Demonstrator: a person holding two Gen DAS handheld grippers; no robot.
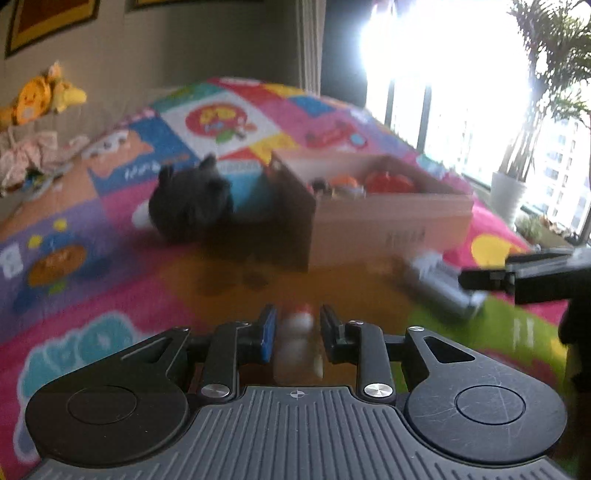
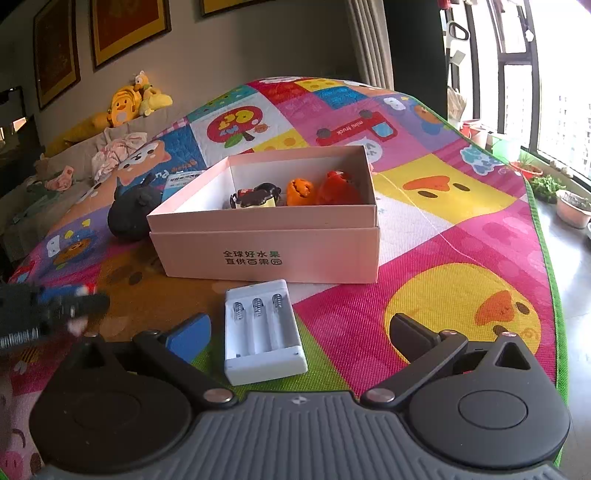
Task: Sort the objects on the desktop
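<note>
We work over a play mat patched in bright cartoon squares: ducks, a bear, a small truck, a tree. It covers the whole surface under us, and a green border runs down its right edge.

A pink cardboard box sits in the middle of the mat, open at the top, with printed characters on its near wall. Inside it lie a dark-haired figurine, an orange pumpkin toy and a red toy. A black plush lies just left of the box, touching or nearly touching it.

Near us, in front of the box, a white battery charger lies flat with its three empty slots facing up. Our right claw is released, its fingers spread wide to either side of the charger and clear of it.

Our left claw is clenched on a small red-and-white object, too blurred to name, held above the mat left of the charger.

Far left, a sofa carries a yellow plush toy and crumpled cloth. Framed pictures hang on the wall behind. At the right, tall windows pour in daylight, with potted plants on the floor below them.
</note>
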